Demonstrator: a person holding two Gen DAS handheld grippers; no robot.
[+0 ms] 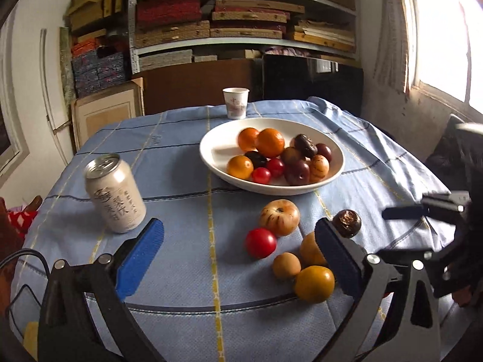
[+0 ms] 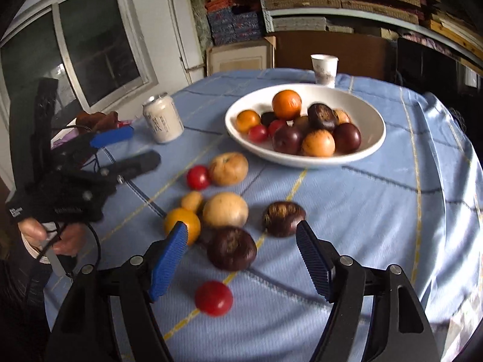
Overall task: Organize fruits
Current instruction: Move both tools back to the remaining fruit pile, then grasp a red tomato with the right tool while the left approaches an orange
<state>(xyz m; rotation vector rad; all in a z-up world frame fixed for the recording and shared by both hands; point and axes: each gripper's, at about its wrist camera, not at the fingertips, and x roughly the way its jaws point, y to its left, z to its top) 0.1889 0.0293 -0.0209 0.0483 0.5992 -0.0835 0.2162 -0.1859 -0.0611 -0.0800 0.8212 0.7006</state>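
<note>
A white bowl [image 1: 211, 147] [image 2: 374, 138] at the back of the blue cloth holds several oranges, dark plums and small red tomatoes. Loose fruit lies in front of it: a striped pale fruit [image 1: 279, 217], a red tomato [image 1: 260, 242], a yellow-orange fruit [image 1: 314, 283] and a dark round one [image 1: 347, 223]. My left gripper [image 1: 238, 228] [image 2: 135, 147] is open wide over bare cloth, its right pad beside the loose fruit. My right gripper [image 2: 241, 230] [image 1: 422, 211] is open just above a dark fruit [image 2: 231, 248], without touching it. A second red tomato [image 2: 213, 298] lies closer to the camera.
A pale drinks can [image 1: 114, 193] [image 2: 163, 119] stands on the left of the table and a paper cup [image 1: 236, 102] [image 2: 324, 68] behind the bowl. Shelves of stacked boxes fill the back wall. A person's hand [image 2: 51, 235] grips the left tool's handle.
</note>
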